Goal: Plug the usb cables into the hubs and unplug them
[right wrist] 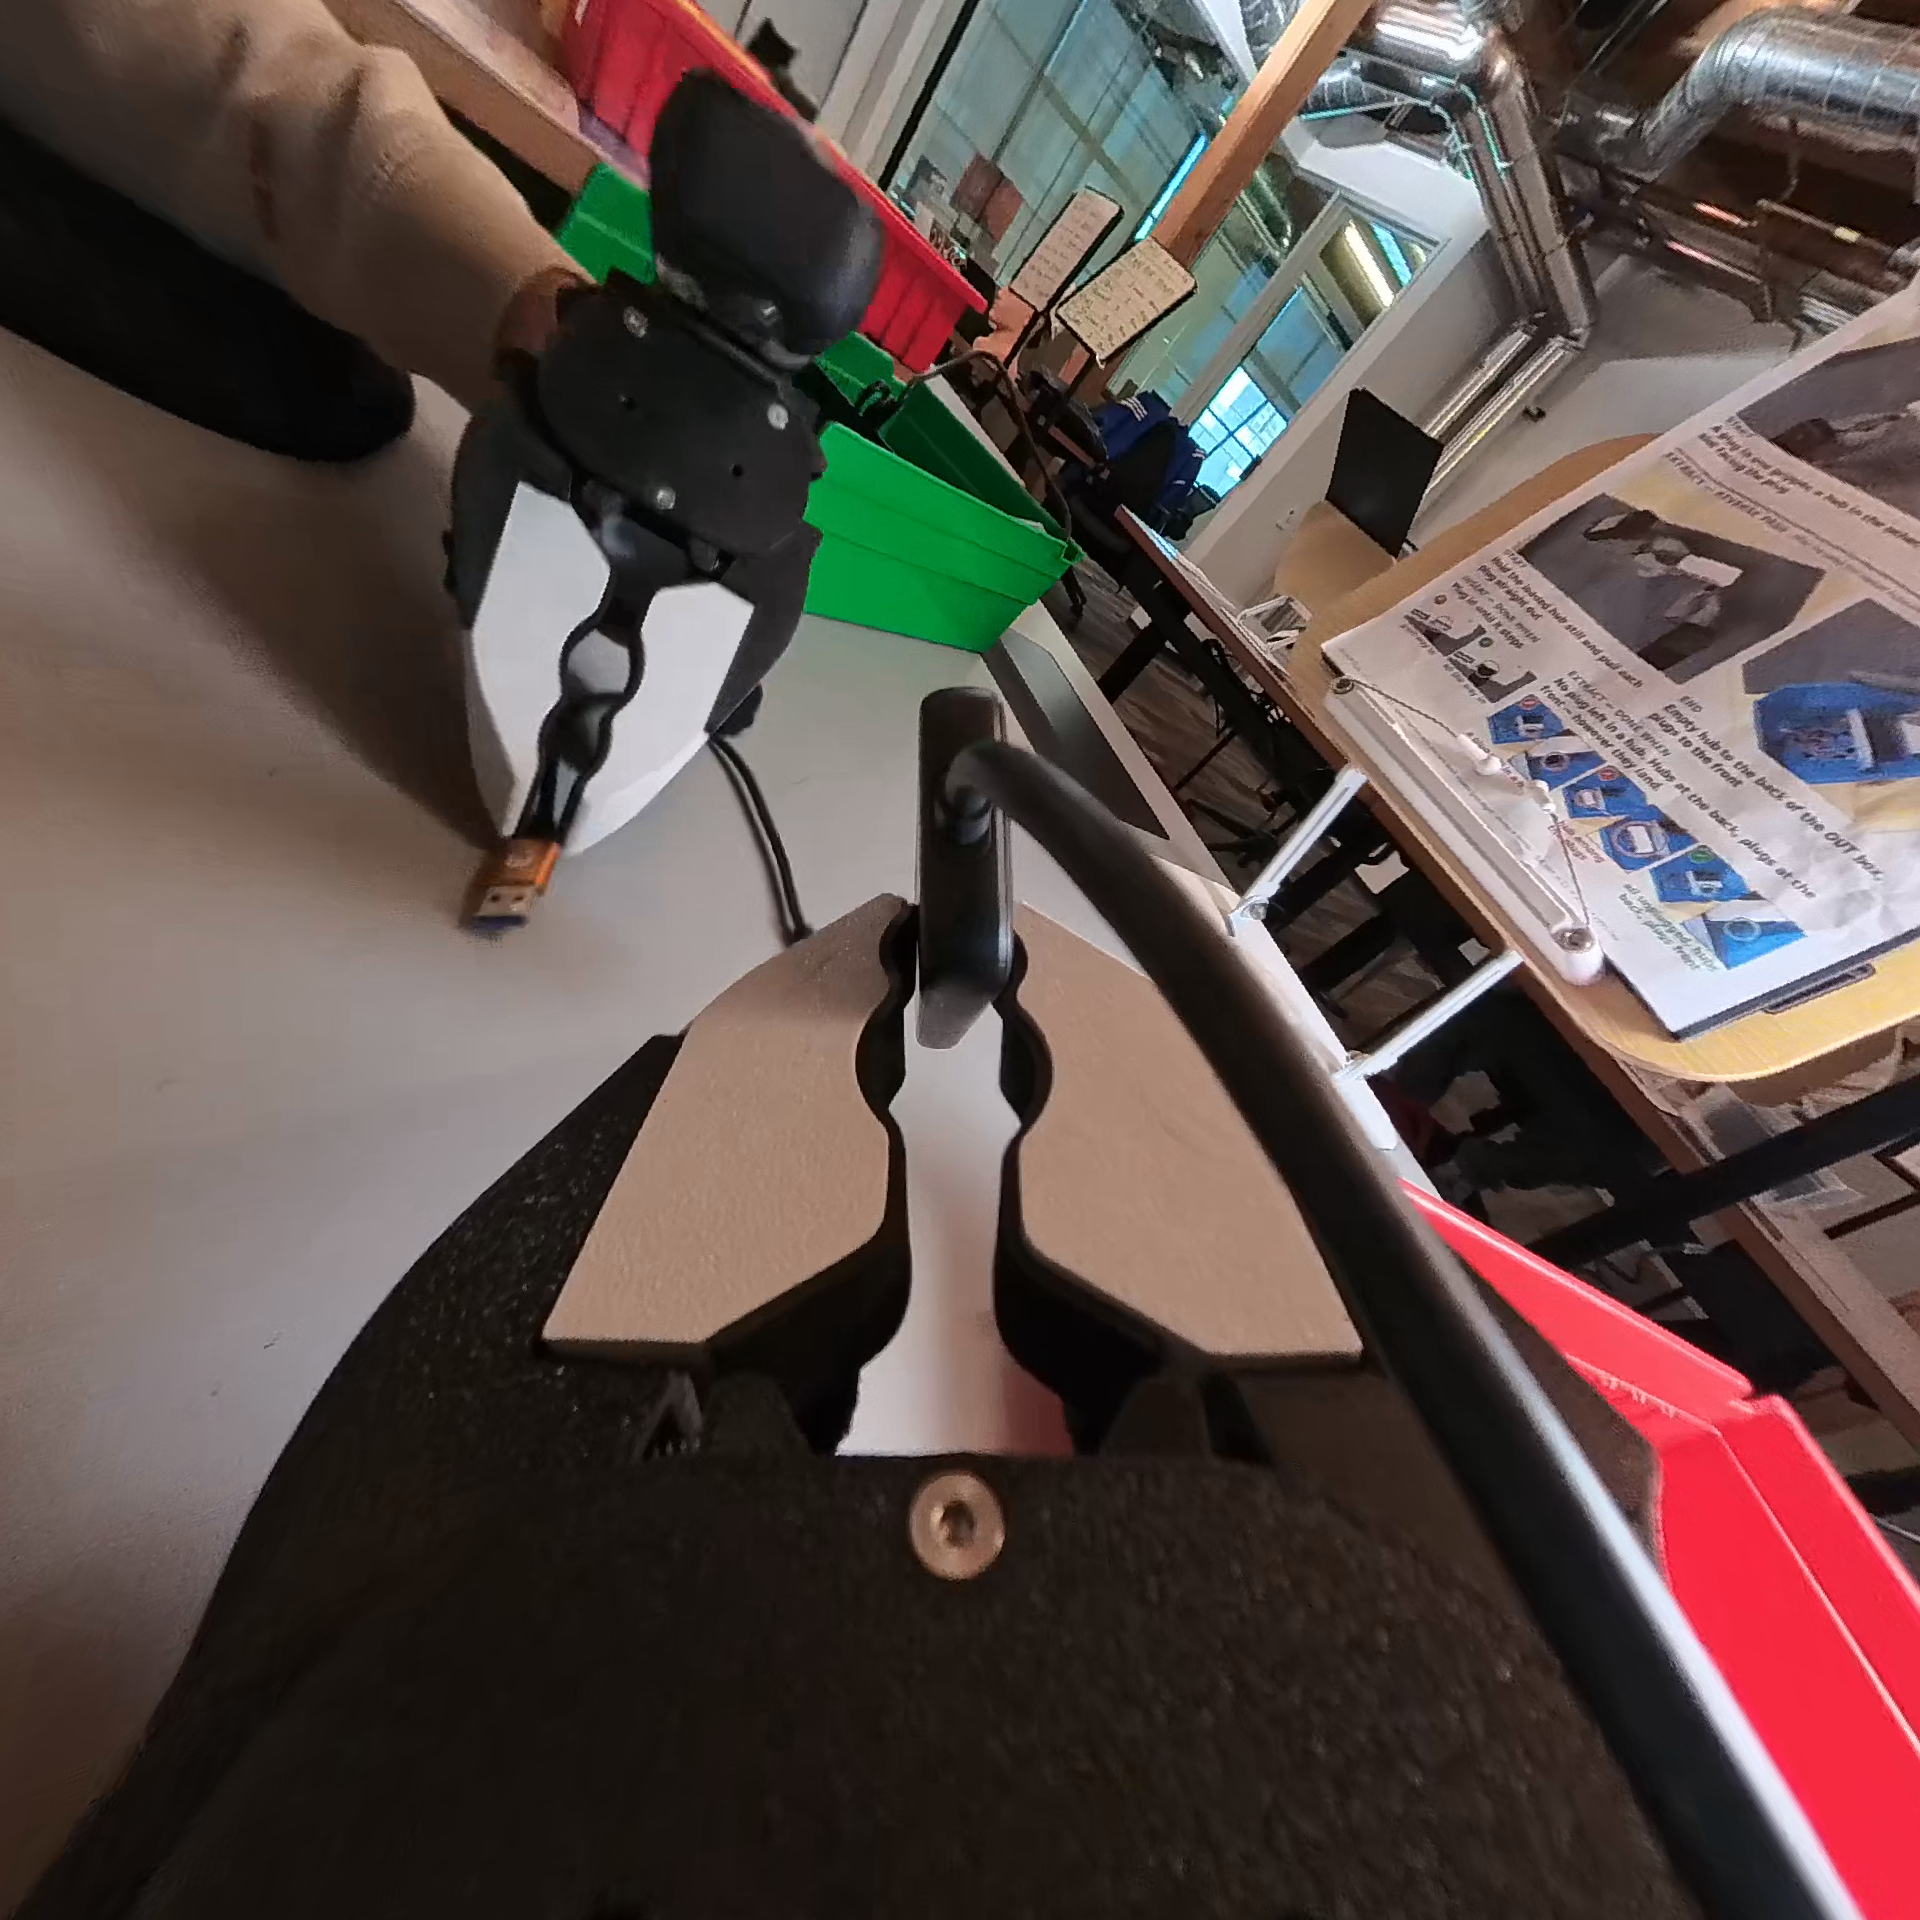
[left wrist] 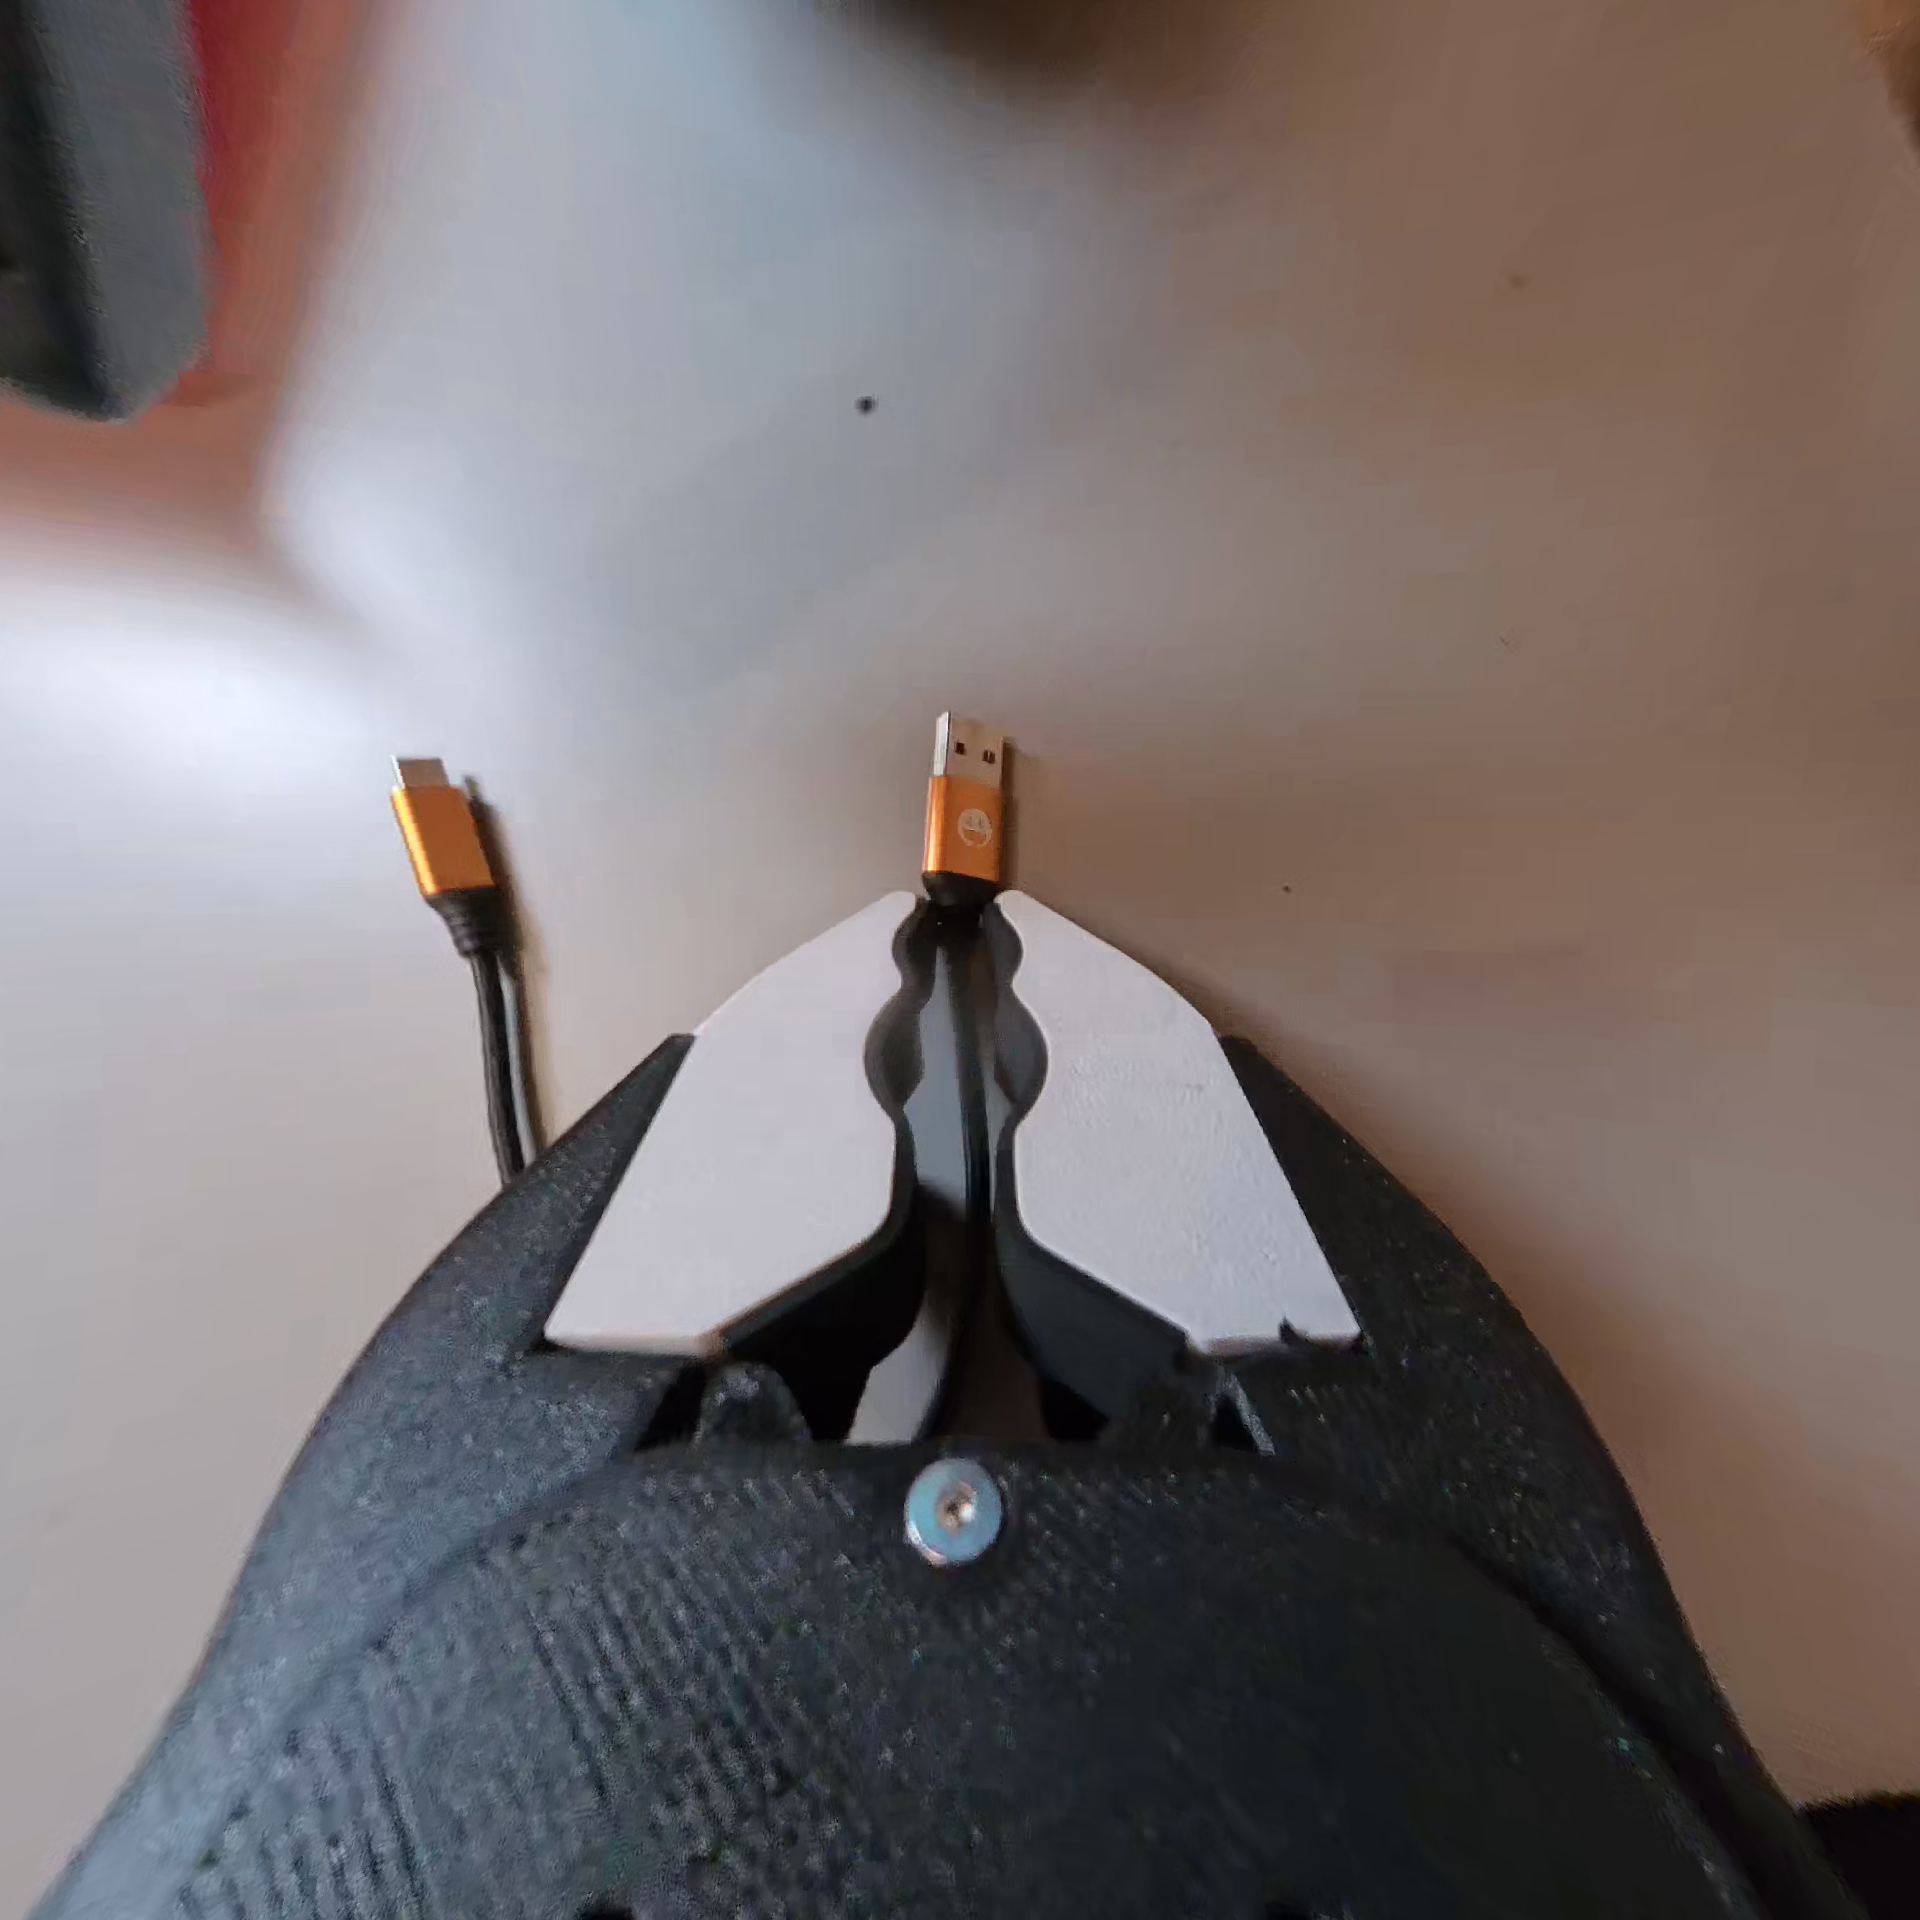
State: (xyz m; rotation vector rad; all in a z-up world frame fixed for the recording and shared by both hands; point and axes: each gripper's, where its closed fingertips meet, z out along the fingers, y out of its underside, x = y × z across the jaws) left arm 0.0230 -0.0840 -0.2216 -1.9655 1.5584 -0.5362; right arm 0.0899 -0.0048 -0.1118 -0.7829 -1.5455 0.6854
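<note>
- Left gripper (left wrist: 961,904) is clamped on the cable just behind the orange USB-A plug (left wrist: 964,805), so the plug sticks out front, free to insert.
- Right gripper (right wrist: 956,940) pinches the black hub (right wrist: 961,883) upright above the bench (right wrist: 208,935) (prob. to present its ports).
- USB-C plug (left wrist: 436,831) lies loose nearby.
- Hub ports aren't visible; its cord (right wrist: 1299,1091) runs out of frame.

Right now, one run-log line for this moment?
left gripper: shut on USB-A plug | right gripper: shut on hub | unplugged
</note>
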